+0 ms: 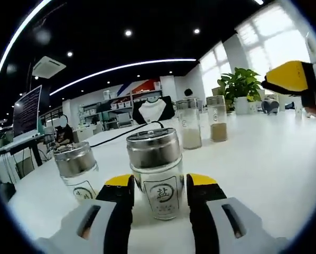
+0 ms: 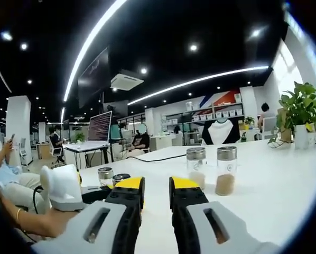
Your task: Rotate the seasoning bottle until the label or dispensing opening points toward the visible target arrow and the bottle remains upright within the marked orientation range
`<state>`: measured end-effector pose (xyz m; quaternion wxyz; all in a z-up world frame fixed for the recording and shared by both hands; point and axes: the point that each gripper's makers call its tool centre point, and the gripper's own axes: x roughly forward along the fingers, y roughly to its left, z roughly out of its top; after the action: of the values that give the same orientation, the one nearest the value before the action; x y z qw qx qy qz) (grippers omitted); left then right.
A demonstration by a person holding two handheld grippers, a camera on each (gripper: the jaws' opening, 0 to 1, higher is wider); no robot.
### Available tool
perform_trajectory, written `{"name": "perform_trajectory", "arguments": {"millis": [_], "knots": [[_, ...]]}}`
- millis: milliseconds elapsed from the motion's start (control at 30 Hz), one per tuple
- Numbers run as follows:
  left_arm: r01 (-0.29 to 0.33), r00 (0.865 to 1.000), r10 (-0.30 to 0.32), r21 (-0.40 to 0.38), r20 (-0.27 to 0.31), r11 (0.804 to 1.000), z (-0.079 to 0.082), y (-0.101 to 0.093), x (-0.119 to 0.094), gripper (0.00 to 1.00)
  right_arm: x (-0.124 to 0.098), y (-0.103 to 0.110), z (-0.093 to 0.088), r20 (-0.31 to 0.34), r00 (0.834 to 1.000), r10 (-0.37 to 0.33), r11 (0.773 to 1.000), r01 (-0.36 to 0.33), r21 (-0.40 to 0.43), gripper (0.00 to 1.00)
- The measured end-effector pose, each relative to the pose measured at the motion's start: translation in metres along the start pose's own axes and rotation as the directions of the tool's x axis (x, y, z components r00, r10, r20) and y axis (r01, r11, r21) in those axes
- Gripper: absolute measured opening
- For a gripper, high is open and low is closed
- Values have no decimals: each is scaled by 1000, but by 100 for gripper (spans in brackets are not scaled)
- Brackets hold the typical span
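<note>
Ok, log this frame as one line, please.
left tongs: open, straddling salt jar | jar: upright, label facing camera | right tongs: open, holding nothing | two filled jars: standing apart on table

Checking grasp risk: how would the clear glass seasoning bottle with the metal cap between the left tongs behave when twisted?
The clear glass seasoning bottle with the metal cap looks smooth, so probably slippery. Tall and narrow, it may tip. Glass, likely breakable.

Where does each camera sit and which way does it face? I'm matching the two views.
Left gripper view: rides on the left tongs, low on the white table, facing the salt bottle between its jaws.
Right gripper view: rides on the right tongs, higher, facing down the table; a hand shows.
Shared: two filled bottles, plant.
</note>
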<state>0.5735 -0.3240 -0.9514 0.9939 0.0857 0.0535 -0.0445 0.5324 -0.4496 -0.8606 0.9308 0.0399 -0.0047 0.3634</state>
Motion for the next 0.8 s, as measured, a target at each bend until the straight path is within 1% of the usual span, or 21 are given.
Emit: {"name": "perform_trajectory", "arguments": {"millis": [167,300,433,533,633,800], "knots": [[11,1000,-11,11,6,1000,1,-1,-1,42,-2,-1,3,7,1000,-7,1000,7,-3,16],[-11,1000,10,14,25,1000,4,4,-7,41,-3,-2,5,8,1000,-9,1000,10,-6,16],[-10,1000,10,-5,20,1000,2,4,-5,41,-4,-3,3,2,1000,-14,1000,14,-8,15],[-2,1000,2,6,9,1000,0,2,-4,38,-4,-4,3,0,1000,-15,1000,15,-10,15],[-9,1000,9,18,7,1000,1,2,-3,37,-2,-2,3,-1,1000,-16,1000,16,-14,15],[-17,1000,17,10,7,1000,0,5,-2,37,2,1,4,-8,1000,-4,1000,4,-28,15]]}}
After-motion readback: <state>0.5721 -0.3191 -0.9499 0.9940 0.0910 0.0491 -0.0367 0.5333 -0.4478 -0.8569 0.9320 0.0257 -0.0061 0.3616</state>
